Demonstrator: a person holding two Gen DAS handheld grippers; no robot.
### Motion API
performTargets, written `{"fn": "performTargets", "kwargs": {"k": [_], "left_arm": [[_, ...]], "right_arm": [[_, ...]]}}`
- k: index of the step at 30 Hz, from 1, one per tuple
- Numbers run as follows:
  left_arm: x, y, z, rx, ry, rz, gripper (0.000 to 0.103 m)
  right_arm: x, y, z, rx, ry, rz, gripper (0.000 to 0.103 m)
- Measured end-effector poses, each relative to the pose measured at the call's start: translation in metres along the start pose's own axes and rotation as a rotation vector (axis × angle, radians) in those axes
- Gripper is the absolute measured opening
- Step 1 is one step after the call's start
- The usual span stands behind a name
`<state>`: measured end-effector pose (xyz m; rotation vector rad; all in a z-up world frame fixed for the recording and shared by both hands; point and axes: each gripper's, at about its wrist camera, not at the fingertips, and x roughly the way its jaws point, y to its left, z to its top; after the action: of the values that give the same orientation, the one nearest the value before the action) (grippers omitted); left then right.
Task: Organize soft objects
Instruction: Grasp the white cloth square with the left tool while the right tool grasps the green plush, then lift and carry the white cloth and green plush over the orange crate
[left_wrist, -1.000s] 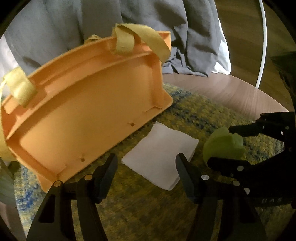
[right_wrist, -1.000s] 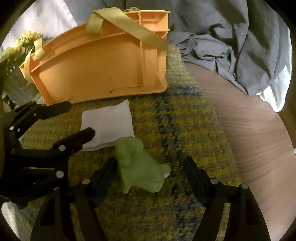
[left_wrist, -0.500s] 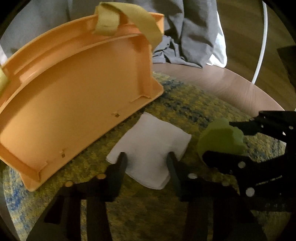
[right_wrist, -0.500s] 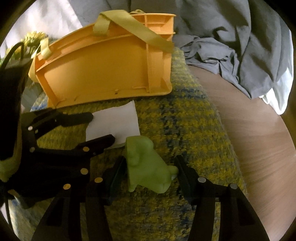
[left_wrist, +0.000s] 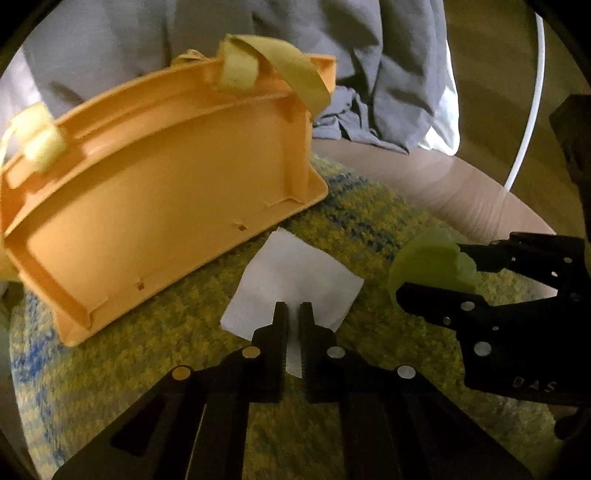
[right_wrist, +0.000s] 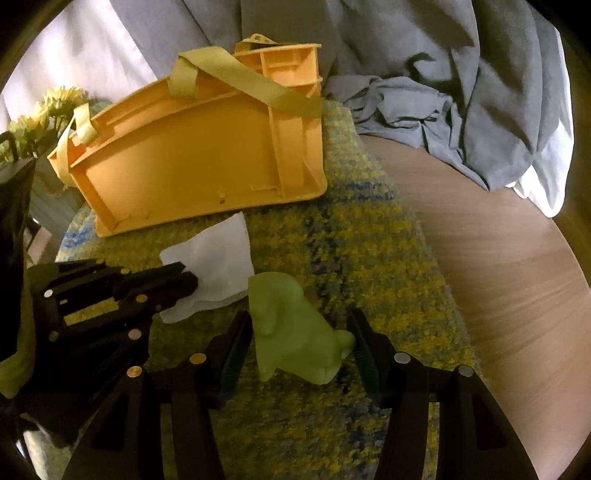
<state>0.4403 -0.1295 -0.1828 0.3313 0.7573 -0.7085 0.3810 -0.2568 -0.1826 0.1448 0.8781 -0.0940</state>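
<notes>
A white cloth (left_wrist: 295, 273) lies flat on the yellow-blue mat (left_wrist: 369, 229), just in front of an orange basket (left_wrist: 166, 206) with yellow straps that is tipped on its side. My left gripper (left_wrist: 293, 314) is shut on the cloth's near edge, a fold of white pinched between its jaws. To its right, a green soft toy (right_wrist: 291, 328) sits on the mat between the fingers of my right gripper (right_wrist: 298, 319), whose pads press on both its sides. The right wrist view shows the white cloth (right_wrist: 218, 254) puckered where the left gripper (right_wrist: 181, 280) holds it.
Crumpled grey fabric (right_wrist: 443, 92) is heaped behind the basket (right_wrist: 199, 170) at the back of the round wooden table (right_wrist: 498, 258). Yellow flowers (right_wrist: 44, 110) stand at the far left. A white cable (left_wrist: 532, 110) arcs past the table's right edge.
The left jaws have come together on the white cloth's near edge. The right jaws have narrowed onto the green toy. Neither hand has shifted much.
</notes>
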Motion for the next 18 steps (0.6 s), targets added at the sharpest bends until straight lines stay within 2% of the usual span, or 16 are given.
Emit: {"fn": "performTargets", "kwargs": {"k": [18], "left_arm": [[-0.071,0.005,0.001,-0.160,-0.121,0.059,0.007]], "right_arm": [[-0.040,0.012,0.014,-0.022,-0.104,0.037,0.054]]}}
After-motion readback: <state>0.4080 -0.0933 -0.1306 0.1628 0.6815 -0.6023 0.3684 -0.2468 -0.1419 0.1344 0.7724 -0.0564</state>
